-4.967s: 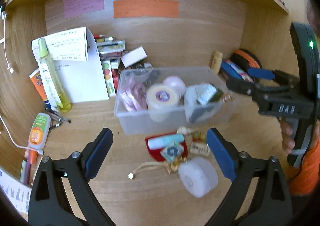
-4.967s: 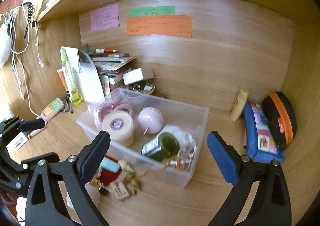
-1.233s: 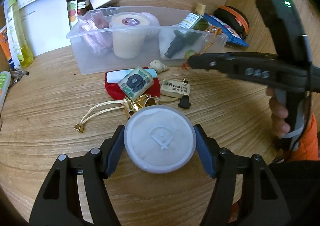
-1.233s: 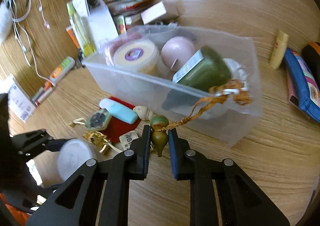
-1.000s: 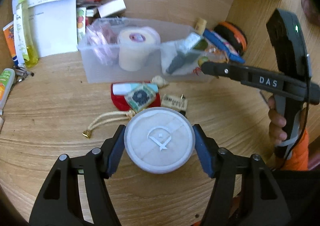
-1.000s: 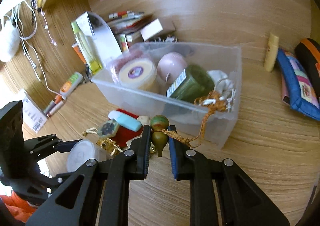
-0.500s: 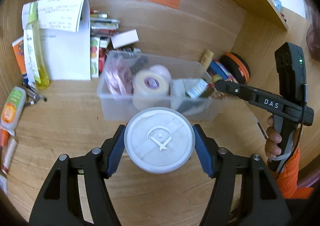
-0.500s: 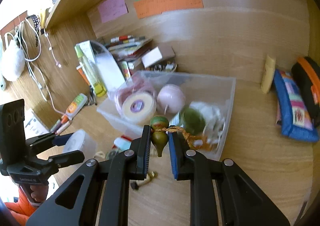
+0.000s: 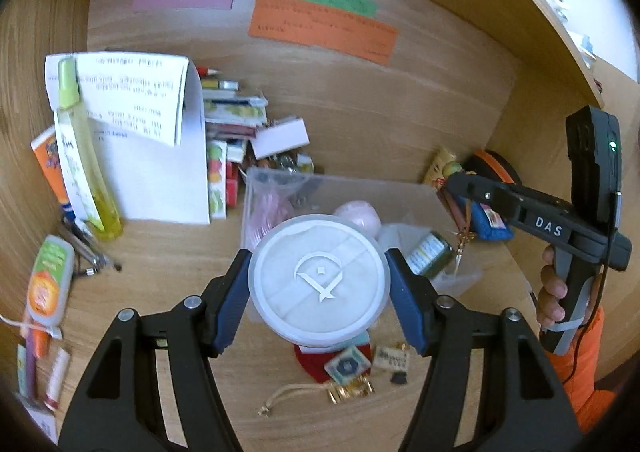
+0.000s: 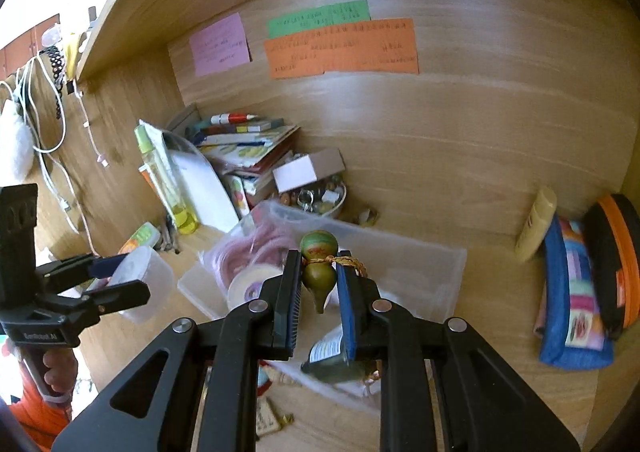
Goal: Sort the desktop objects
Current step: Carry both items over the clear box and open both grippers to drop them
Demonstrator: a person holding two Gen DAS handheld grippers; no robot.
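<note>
Wooden bench cluttered; left claw clamped on round tub, right claw pinching gourd charm — both above clear bin; risk: cord snagging bin rim, tub slipping from smooth sides.

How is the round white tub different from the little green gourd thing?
The round white tub is wide and flat-lidded; the little green gourd charm is small, two-bulbed and on an orange cord. The left gripper holds the tub; the right gripper pinches the gourd. Both are held above the clear bin.
</note>
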